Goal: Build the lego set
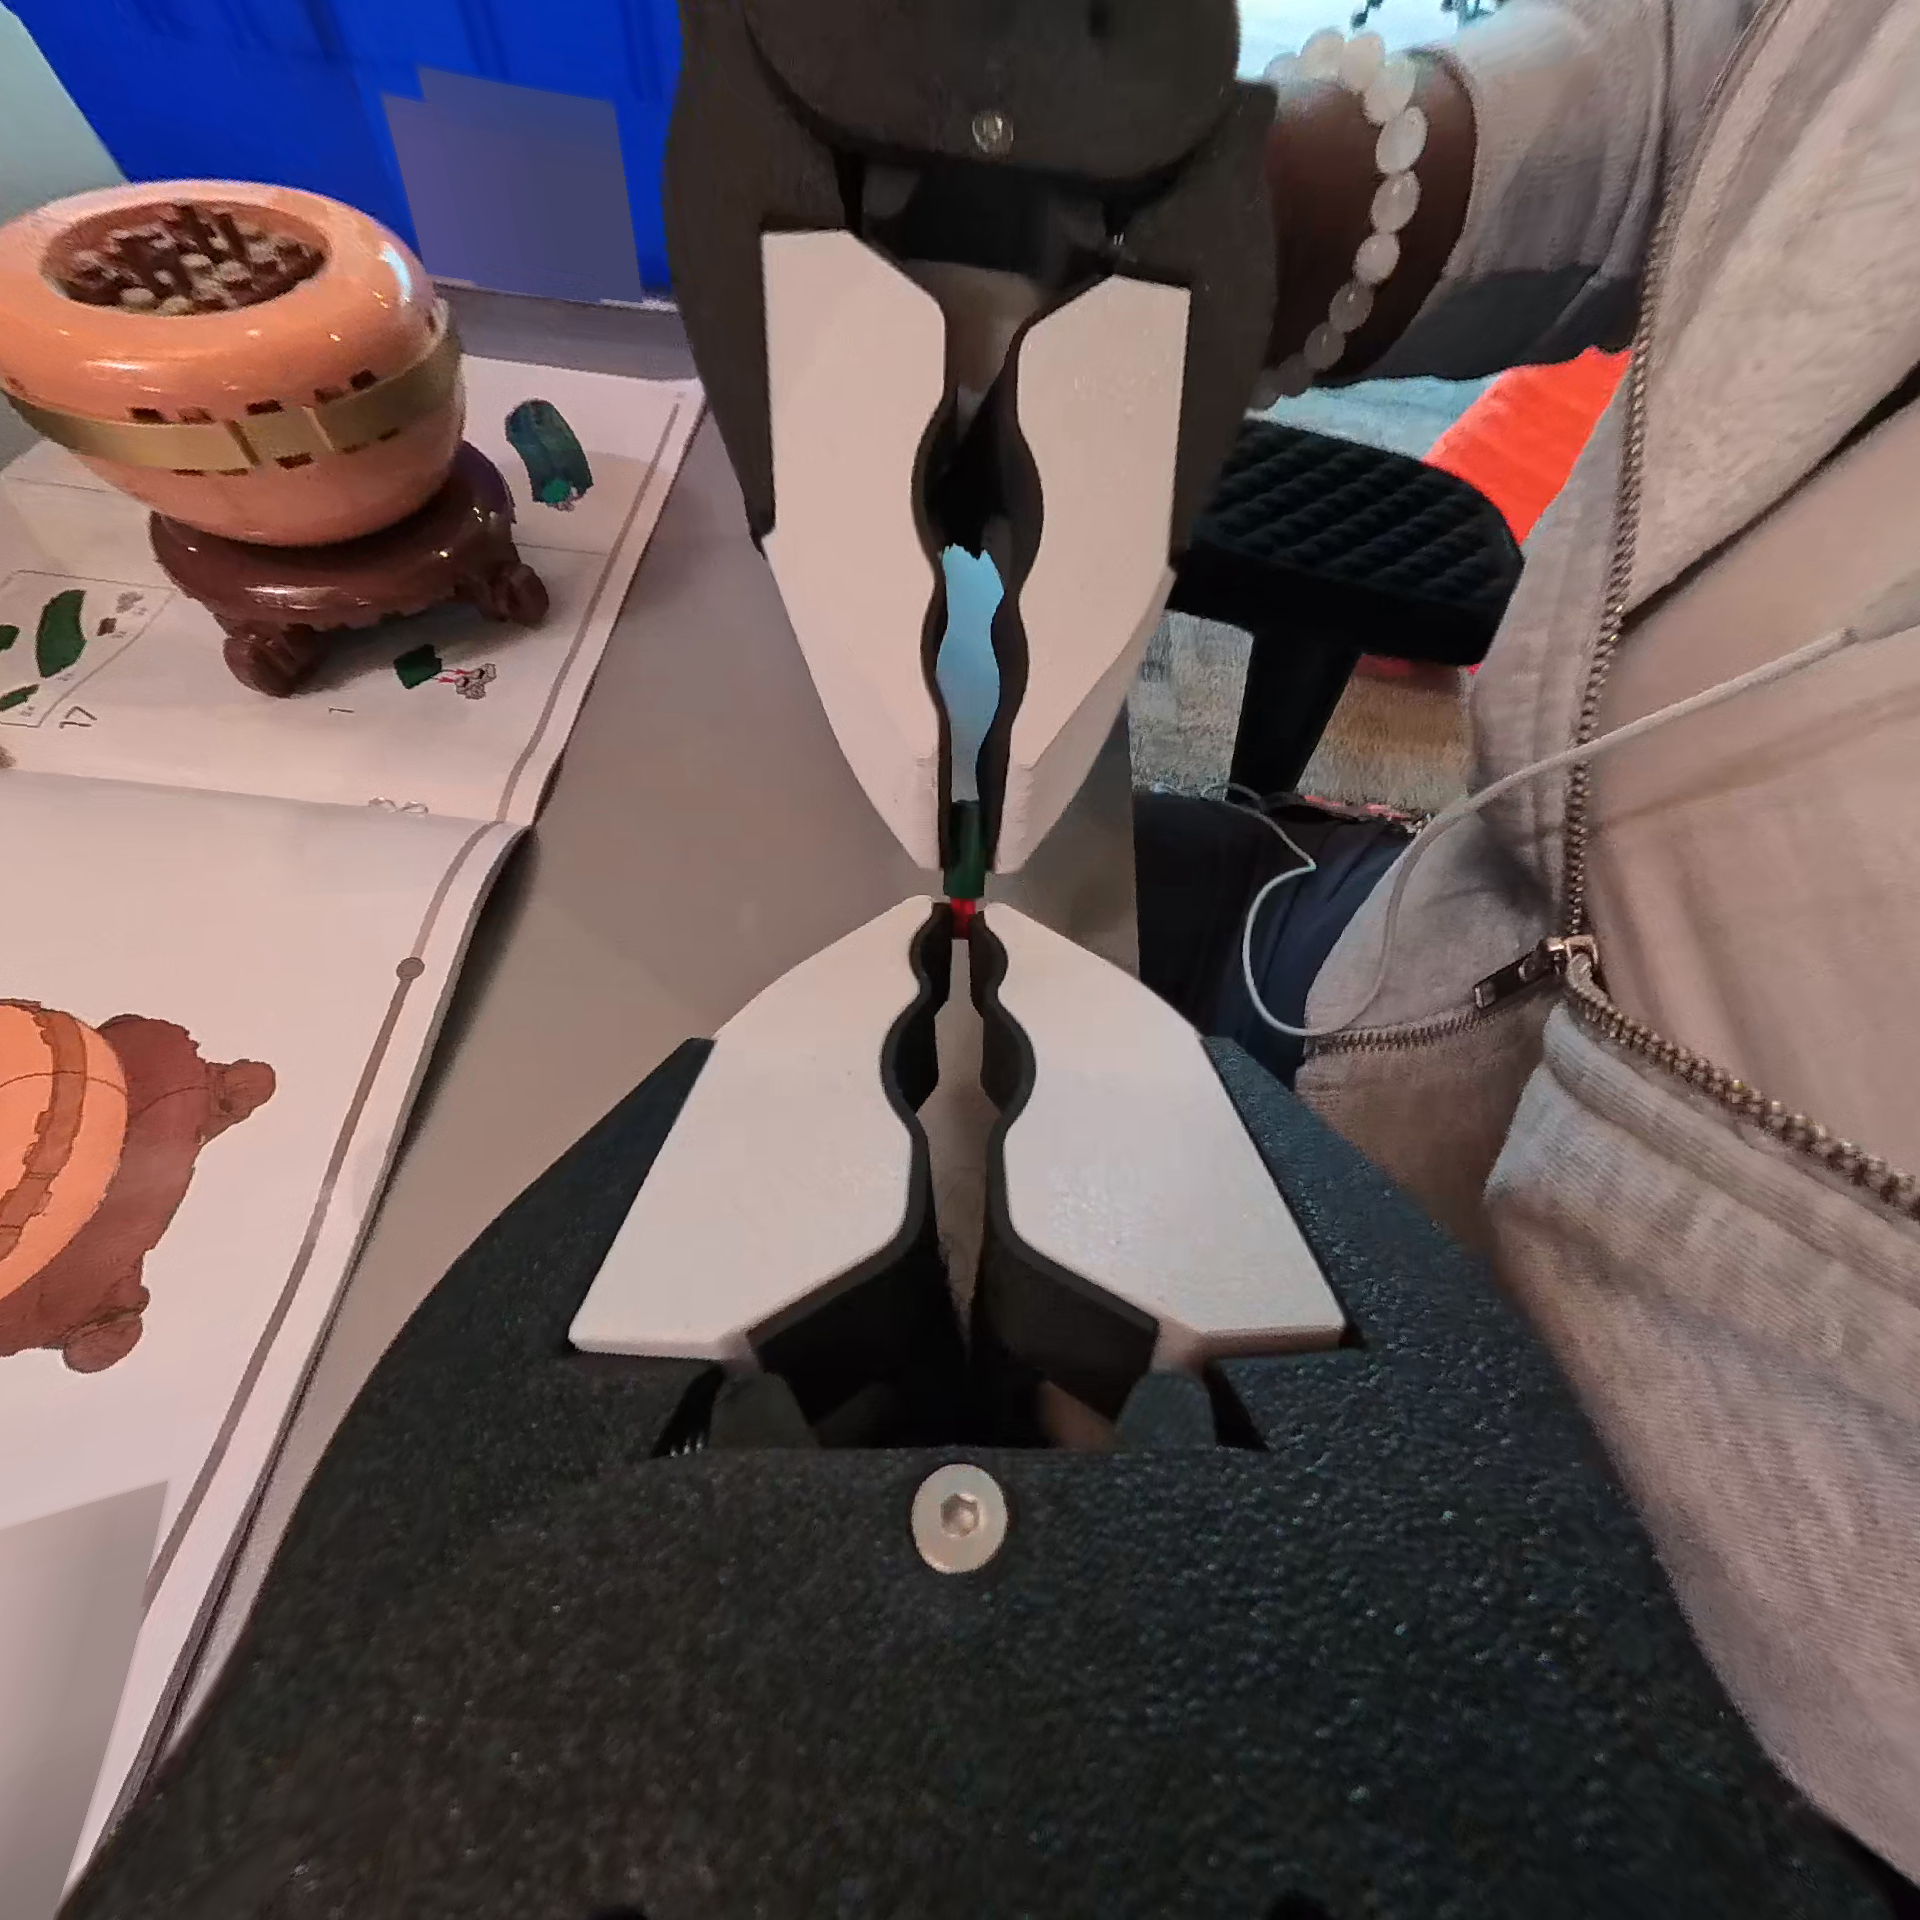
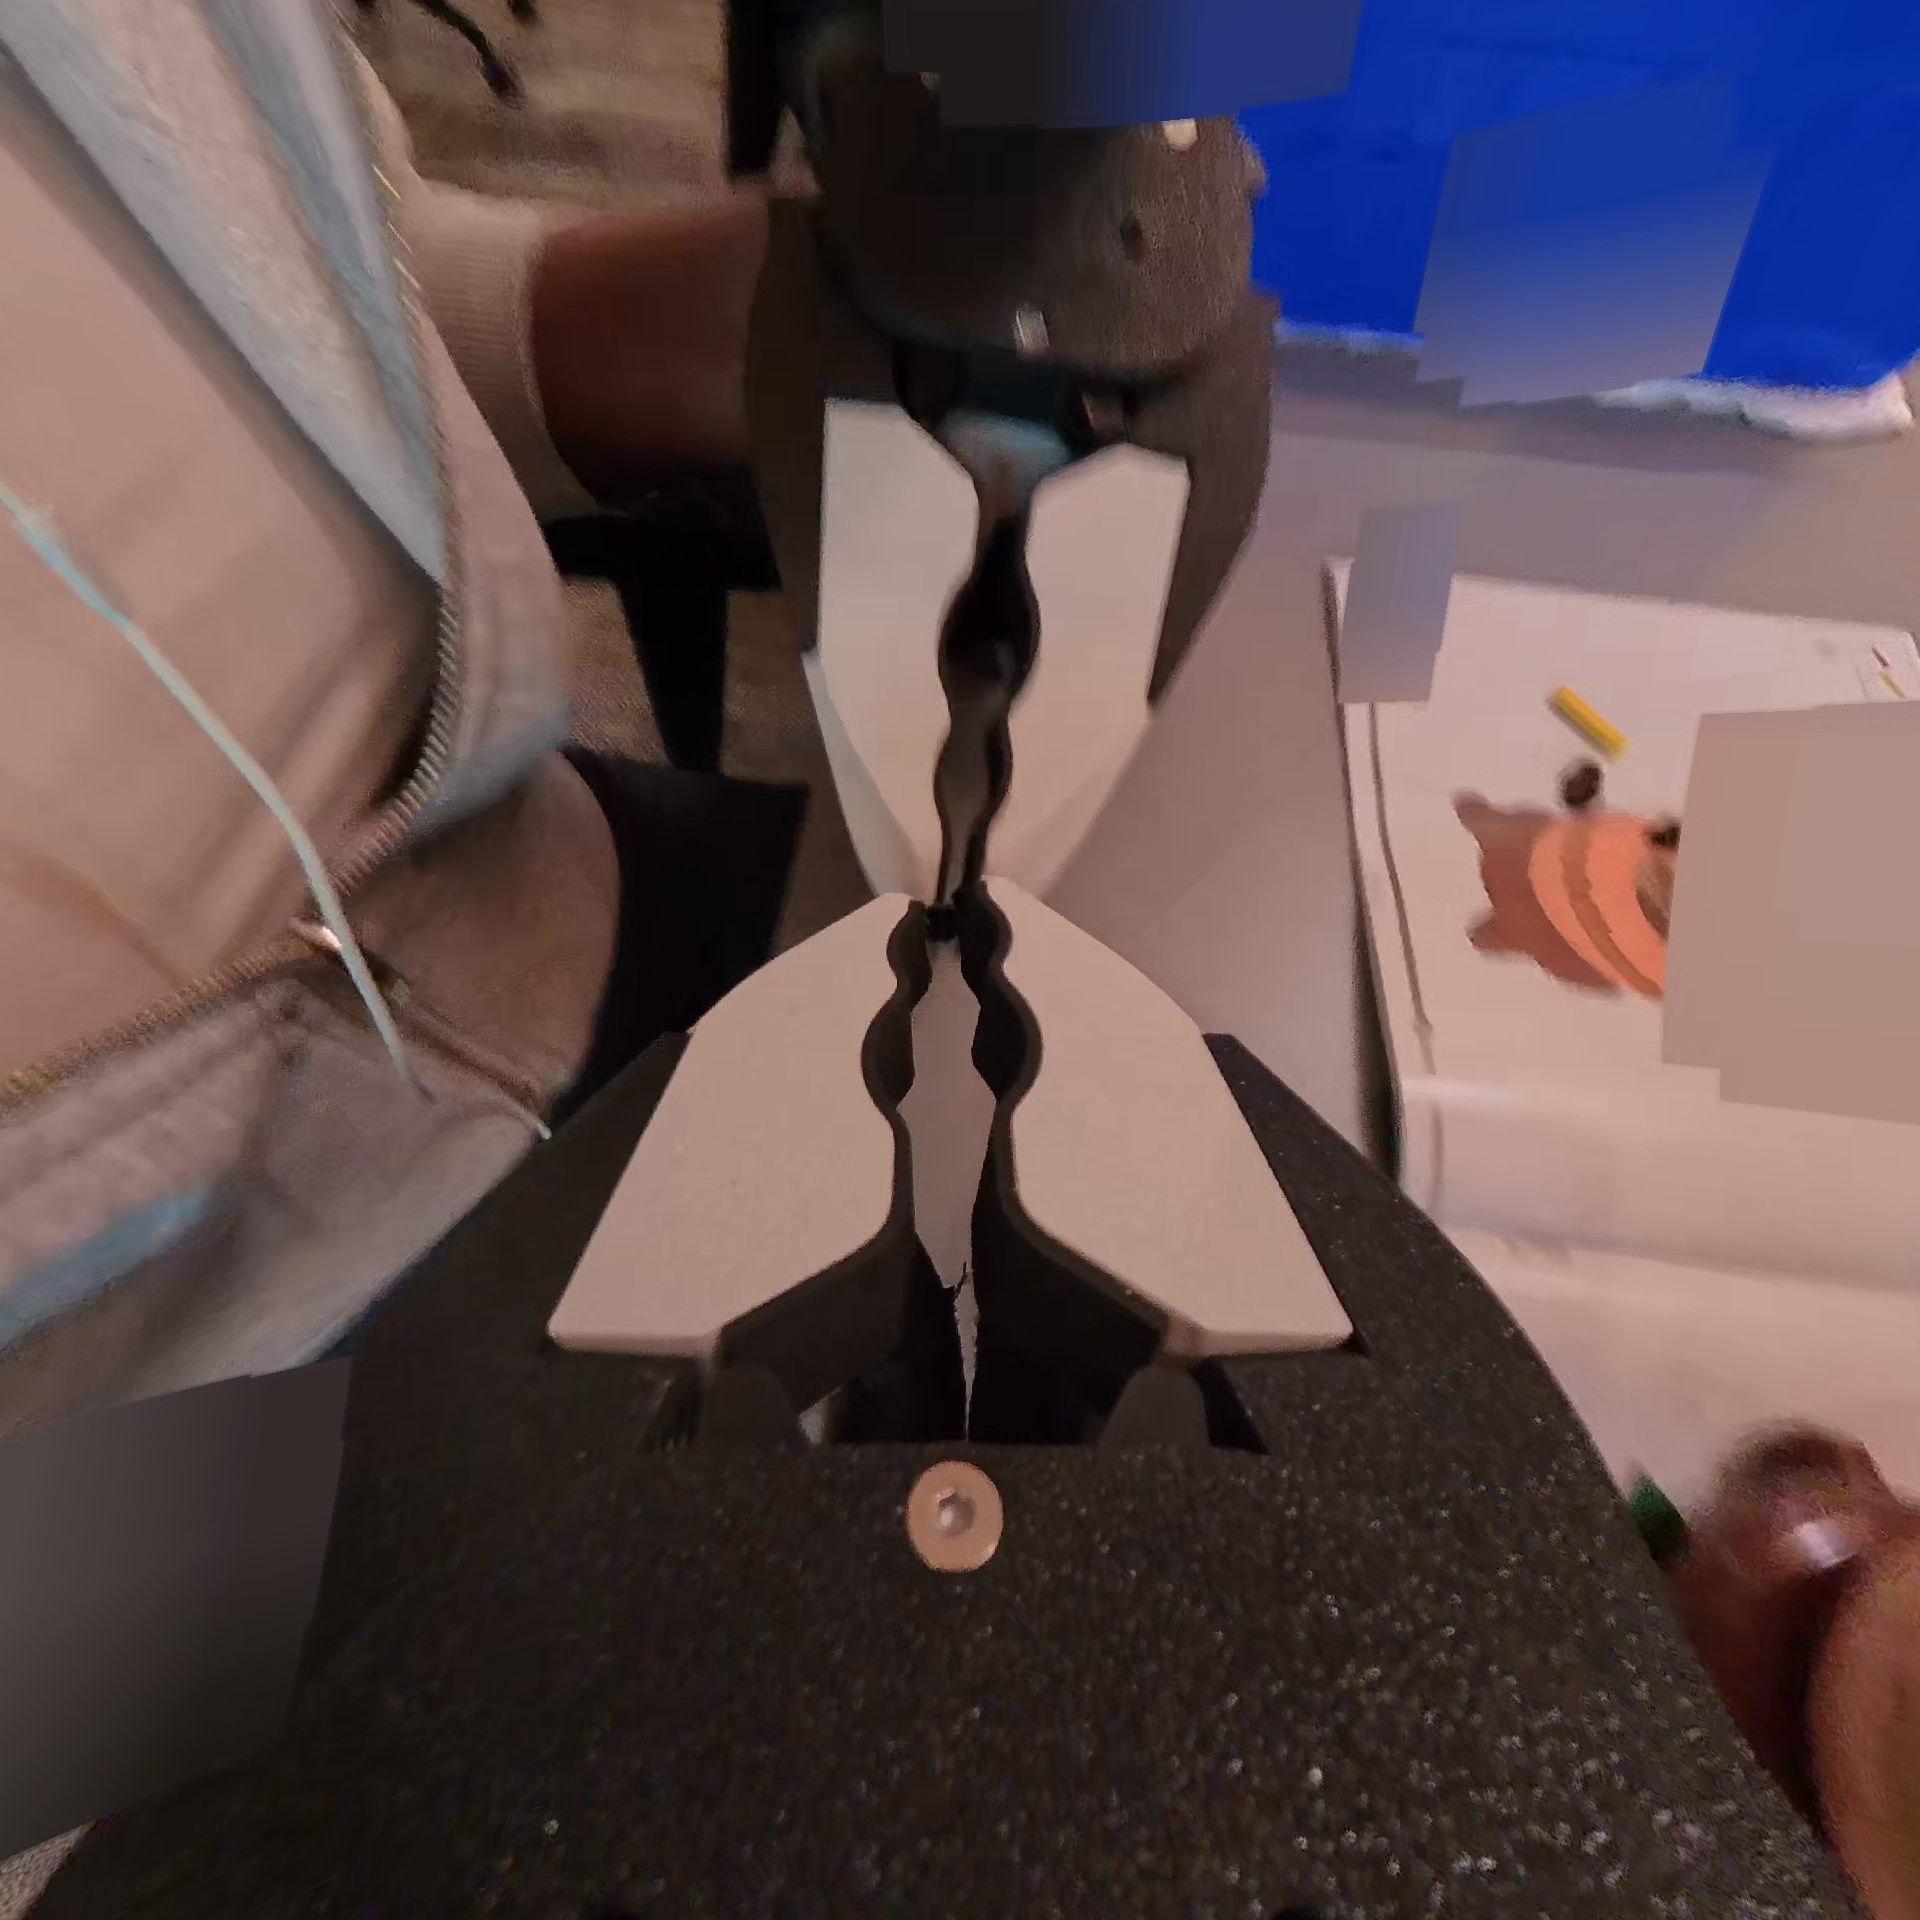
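Observation:
In the left wrist view my left gripper is shut on a tiny red piece. My right gripper comes in from above, tip to tip with it, shut on a small green piece. The green and red pieces touch end to end, held in the air beside the table edge. In the right wrist view my right gripper is shut on a small dark speck of the piece, with the left gripper opposite; this view is blurred. The peach lego pot on its brown stand sits at the far left.
An open instruction booklet lies on the grey table under the pot; it also shows in the right wrist view. A person in a grey zip jacket is close on the right. A black chair armrest is behind. The grippers are tip to tip, or close to it. From either gripper's tips it is about 15 cm to the peach lego pot.

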Demonstrator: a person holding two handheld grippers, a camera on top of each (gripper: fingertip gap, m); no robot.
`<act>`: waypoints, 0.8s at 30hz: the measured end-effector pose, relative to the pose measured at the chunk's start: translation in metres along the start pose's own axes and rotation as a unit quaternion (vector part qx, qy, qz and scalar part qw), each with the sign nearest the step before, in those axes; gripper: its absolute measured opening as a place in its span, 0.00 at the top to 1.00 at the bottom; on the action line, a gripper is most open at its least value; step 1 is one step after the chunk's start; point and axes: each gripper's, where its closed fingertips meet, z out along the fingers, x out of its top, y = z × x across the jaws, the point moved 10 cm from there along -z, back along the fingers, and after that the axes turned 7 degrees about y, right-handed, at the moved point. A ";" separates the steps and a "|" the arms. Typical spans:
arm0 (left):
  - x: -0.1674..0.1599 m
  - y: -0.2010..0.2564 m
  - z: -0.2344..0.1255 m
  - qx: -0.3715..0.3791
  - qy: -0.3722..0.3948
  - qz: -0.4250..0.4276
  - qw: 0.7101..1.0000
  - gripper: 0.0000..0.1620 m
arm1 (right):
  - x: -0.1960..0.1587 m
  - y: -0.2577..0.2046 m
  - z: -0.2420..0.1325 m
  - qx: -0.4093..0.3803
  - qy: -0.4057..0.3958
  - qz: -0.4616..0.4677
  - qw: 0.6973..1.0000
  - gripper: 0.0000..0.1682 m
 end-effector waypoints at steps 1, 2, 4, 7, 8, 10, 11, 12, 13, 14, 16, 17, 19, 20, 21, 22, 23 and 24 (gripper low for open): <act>0.001 0.002 0.002 -0.009 -0.001 0.004 1.000 0.99 | 0.003 -0.002 0.004 0.014 0.000 -0.003 1.000 0.97; 0.000 0.001 0.002 -0.006 -0.003 0.002 1.000 0.99 | 0.004 -0.001 0.002 -0.005 -0.013 -0.012 1.000 0.97; 0.002 -0.004 -0.002 0.010 0.026 -0.021 0.999 0.99 | 0.010 0.000 -0.007 -0.025 -0.026 -0.031 0.999 0.97; 0.002 -0.003 -0.003 0.005 0.030 -0.018 0.999 0.99 | 0.007 -0.001 -0.009 -0.018 -0.039 -0.023 0.999 0.96; 0.002 -0.002 -0.001 0.007 0.020 -0.013 1.000 0.99 | 0.006 -0.002 -0.009 -0.018 -0.042 -0.021 0.999 0.96; 0.002 -0.001 -0.001 0.009 0.020 -0.007 1.000 0.99 | 0.004 -0.002 -0.010 -0.021 -0.028 -0.016 0.999 0.96; 0.002 -0.001 -0.001 0.010 0.020 -0.007 1.000 0.99 | 0.003 -0.002 -0.011 -0.021 -0.028 -0.012 0.999 0.96; 0.002 -0.001 0.000 0.011 0.015 -0.004 1.000 0.99 | 0.001 -0.002 -0.010 -0.021 -0.030 -0.011 0.999 0.96; 0.001 0.000 0.001 0.012 0.008 -0.001 1.000 0.99 | -0.001 -0.002 -0.010 -0.019 -0.033 -0.010 0.999 0.96; 0.001 0.001 0.002 0.011 0.001 0.002 1.000 0.99 | -0.003 -0.002 -0.009 -0.016 -0.035 -0.005 0.999 0.96; 0.001 0.001 0.003 0.007 -0.003 0.004 1.000 0.99 | -0.007 -0.001 -0.010 -0.013 -0.029 0.005 0.999 0.96; 0.001 0.001 0.003 0.006 -0.003 0.002 1.000 0.99 | -0.008 0.000 -0.010 -0.009 -0.032 0.011 0.999 0.96; 0.001 0.000 0.003 0.004 -0.004 -0.002 1.000 0.99 | -0.014 0.000 -0.011 -0.015 -0.049 0.016 0.999 0.97; 0.001 0.000 0.003 0.004 -0.007 -0.005 1.000 1.00 | -0.014 -0.001 -0.012 -0.014 -0.047 0.019 0.999 0.97; 0.000 0.000 0.004 0.004 -0.016 -0.009 1.000 1.00 | -0.014 -0.001 -0.013 -0.009 -0.036 0.024 0.999 0.98; 0.000 -0.001 0.005 0.007 -0.021 -0.010 1.000 1.00 | -0.013 -0.001 -0.014 -0.007 -0.024 0.029 0.999 0.98; 0.000 0.000 0.005 0.005 -0.022 -0.008 1.000 1.00 | -0.012 -0.001 -0.016 -0.009 -0.020 0.030 0.999 0.98; 0.000 0.000 0.005 0.004 -0.020 -0.007 1.000 1.00 | -0.013 -0.001 -0.018 -0.009 -0.021 0.027 0.999 0.98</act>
